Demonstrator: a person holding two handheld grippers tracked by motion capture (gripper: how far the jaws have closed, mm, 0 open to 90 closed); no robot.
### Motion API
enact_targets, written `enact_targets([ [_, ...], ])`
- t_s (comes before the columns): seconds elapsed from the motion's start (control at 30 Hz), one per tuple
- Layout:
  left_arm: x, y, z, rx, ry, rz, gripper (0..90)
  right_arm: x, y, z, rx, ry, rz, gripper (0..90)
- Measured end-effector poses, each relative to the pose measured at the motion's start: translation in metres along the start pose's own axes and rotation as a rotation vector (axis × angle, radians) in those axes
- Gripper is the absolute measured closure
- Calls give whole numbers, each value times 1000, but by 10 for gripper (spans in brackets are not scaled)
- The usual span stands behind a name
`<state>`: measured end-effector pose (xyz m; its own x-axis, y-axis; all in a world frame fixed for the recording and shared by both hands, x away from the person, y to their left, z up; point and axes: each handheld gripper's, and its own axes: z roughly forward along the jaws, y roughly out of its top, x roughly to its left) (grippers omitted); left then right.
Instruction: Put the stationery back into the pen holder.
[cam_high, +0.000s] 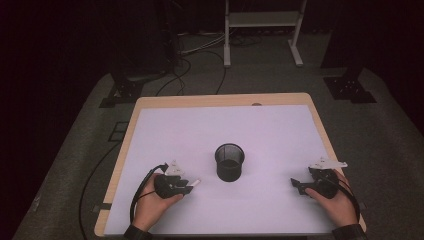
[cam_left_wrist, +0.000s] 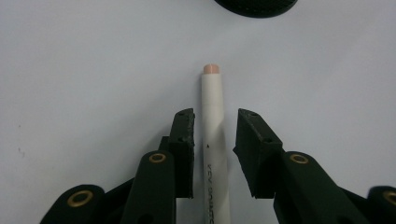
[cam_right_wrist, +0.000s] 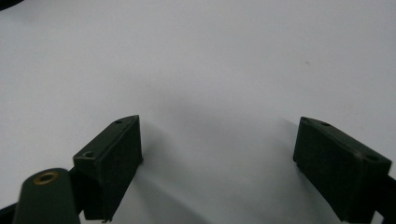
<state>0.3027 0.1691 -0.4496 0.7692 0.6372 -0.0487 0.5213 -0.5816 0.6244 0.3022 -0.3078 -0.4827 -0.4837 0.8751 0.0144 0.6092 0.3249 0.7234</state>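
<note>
In the left gripper view, the left tool rises from the bottom edge with a white marker lying lengthwise between its two black jaws. The left jaw sits right against the marker's barrel, while a narrow gap shows between the barrel and the right jaw, so the tool stands slightly open around the marker rather than clamped on it. The marker rests on the white counter, its pinkish end pointing to the top of the frame, toward the dark curved base of the mesh cup at the upper edge; marker and cup are apart.

In the right gripper view, the right tool has its jaws spread wide over the bare white sheet.

In the high view, the person's left hand enters at the lower left and holds the left tool, from whose tip the white marker juts toward the centre. The right hand at the lower right holds the right tool, pointing left toward the middle. Between them, a little farther up the frame, the black mesh pen cup stands upright on the counter; its inside looks dark, and what it contains cannot be told.
</note>
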Motion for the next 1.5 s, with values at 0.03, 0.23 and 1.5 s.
enact_targets([
  [0.03, 0, 3, 1, 14, -4, 7, 685, 0, 0, 0, 0, 0, 0, 142],
  [0.23, 3, 14, 7, 61, -6, 4, 700, 0, 0, 0, 0, 0, 0, 142],
  [1.5, 5, 35, 11, 129, -20, -13, 789, 0, 0, 0, 0, 2, 3, 142],
])
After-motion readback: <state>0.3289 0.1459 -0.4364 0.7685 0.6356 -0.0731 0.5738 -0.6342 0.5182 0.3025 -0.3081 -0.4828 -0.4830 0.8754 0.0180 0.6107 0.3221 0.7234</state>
